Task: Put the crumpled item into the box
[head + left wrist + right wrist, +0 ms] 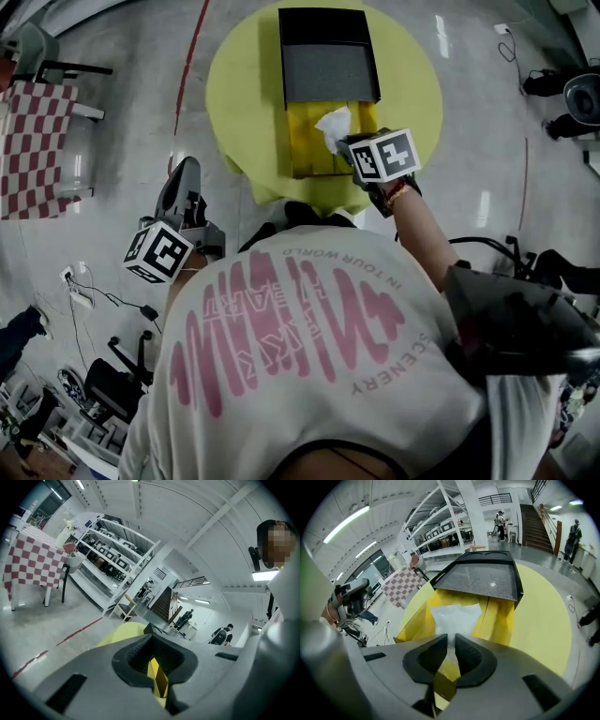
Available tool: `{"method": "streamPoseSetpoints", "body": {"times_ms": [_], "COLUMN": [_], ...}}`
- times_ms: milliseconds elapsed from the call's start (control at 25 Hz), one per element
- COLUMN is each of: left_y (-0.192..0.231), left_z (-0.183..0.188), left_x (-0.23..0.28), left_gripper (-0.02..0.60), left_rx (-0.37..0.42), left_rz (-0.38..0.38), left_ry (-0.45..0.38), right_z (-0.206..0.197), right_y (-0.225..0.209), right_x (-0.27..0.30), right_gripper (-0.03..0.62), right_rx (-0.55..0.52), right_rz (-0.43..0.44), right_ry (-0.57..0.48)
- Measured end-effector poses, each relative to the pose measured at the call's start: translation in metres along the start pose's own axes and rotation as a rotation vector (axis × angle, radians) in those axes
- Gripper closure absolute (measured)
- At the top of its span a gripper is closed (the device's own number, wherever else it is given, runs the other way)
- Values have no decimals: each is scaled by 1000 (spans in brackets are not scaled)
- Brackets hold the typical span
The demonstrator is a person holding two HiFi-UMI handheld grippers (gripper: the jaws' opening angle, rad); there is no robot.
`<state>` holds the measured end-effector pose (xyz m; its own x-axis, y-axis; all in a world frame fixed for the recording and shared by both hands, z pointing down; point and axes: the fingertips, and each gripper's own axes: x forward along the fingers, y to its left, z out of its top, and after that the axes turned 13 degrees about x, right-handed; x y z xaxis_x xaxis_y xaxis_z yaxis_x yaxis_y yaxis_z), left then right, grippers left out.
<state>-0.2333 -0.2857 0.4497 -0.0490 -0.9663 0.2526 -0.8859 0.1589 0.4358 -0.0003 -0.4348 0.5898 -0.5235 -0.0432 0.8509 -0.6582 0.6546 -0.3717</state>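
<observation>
A round yellow desk (412,94) carries an open yellow box (309,141), its flaps spread. A black tray (328,70) with a grey inside lies against the box's far end. The right gripper (451,641) tilts down over the box, jaws clamped on a white crumpled item (454,616) that hangs over the yellow interior. The left gripper (152,637) is off the desk over the floor, jaws together with nothing between them.
</observation>
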Motion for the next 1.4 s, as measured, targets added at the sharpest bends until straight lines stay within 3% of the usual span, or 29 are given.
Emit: {"method": "streamPoseSetpoints", "body": {"times_ms": [1400], "left_y": [9], "left_z": [-3], "left_x": [-13], "left_gripper": [574], "left_rx": [-20], "left_rz": [40], "left_ry": [-11], "right_z": [-6], "right_y": [-4], "right_x": [10], "right_gripper": [526], "right_rx": [-10], "right_rz": [-50], "right_ry": [81]}}
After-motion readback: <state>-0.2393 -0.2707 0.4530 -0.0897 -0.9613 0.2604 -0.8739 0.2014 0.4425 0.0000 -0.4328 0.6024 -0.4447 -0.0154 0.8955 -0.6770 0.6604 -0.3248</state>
